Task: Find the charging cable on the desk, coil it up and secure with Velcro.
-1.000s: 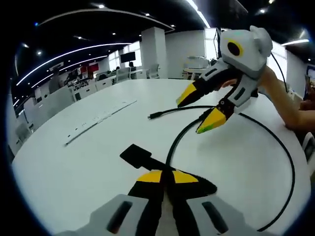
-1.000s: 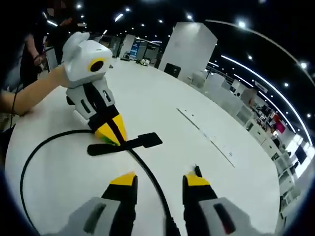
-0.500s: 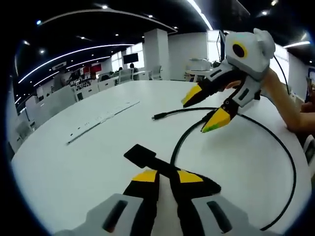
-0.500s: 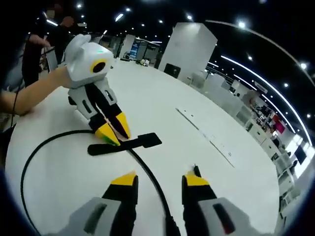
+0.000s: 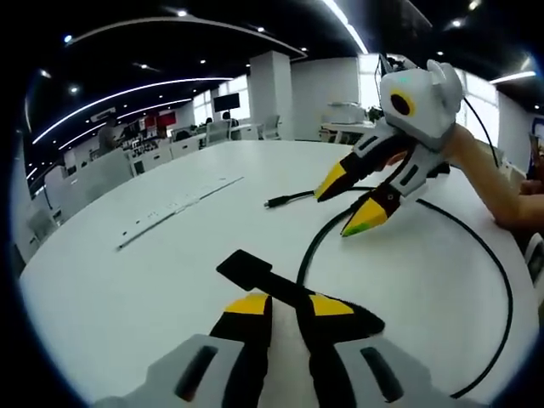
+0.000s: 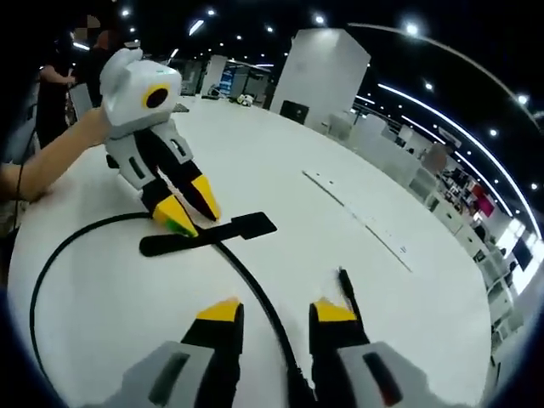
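An open-plan office with ceiling light strips is seen behind a white round counter (image 5: 153, 280). Compared with a second ago, the right tool (image 5: 350, 202) is seen lowered closer to the black cable (image 5: 501, 280), its jaws parted and empty. The left tool (image 6: 189, 211) is now slightly open above the black strap (image 6: 204, 235). The cable is looped over the counter, its plug (image 6: 344, 282) lying just beside the right tool.
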